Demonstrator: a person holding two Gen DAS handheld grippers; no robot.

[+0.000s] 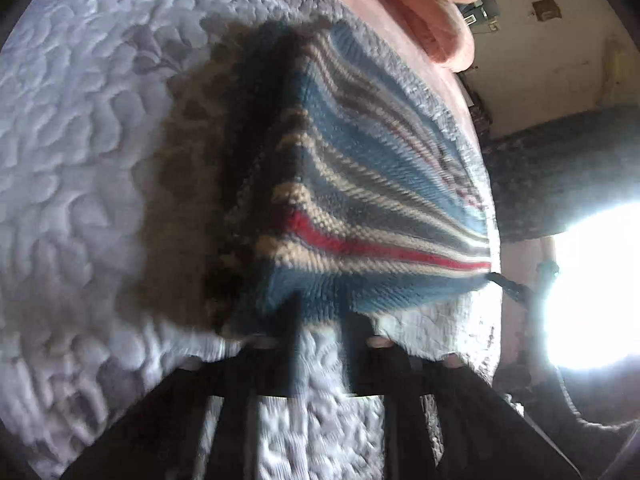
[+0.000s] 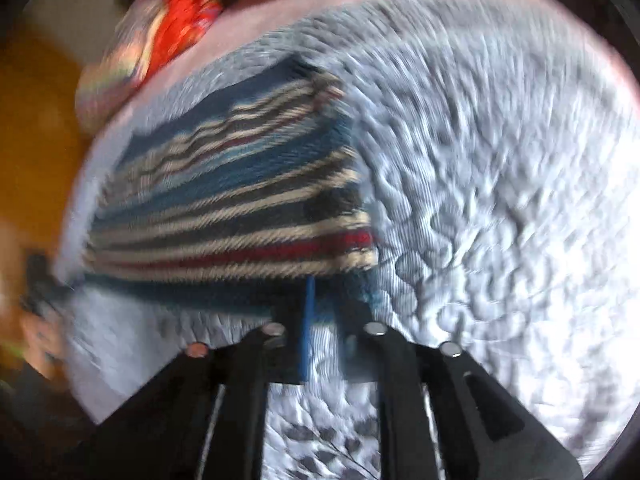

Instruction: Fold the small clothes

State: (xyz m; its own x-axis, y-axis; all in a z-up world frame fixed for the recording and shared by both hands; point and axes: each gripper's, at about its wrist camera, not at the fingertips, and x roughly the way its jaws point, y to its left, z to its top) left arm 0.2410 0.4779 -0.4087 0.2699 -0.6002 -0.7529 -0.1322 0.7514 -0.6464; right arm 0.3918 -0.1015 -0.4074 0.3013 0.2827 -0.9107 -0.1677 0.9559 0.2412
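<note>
Left wrist view — both grippers (image 1: 320, 320) (image 2: 322, 312) pinch the striped knit garment's (image 1: 360, 184) (image 2: 240, 200) near edge over the quilted bedspread (image 1: 80, 160) (image 2: 500, 200).

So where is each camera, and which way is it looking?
Left wrist view: sits on the left gripper, looking along its fingers at the striped knit on the quilt; only the black fingers show.
Right wrist view: sits on the right gripper, facing the same knit from its other end; only its fingers show.
Both share the knit, quilt and the orange cloth.
</note>
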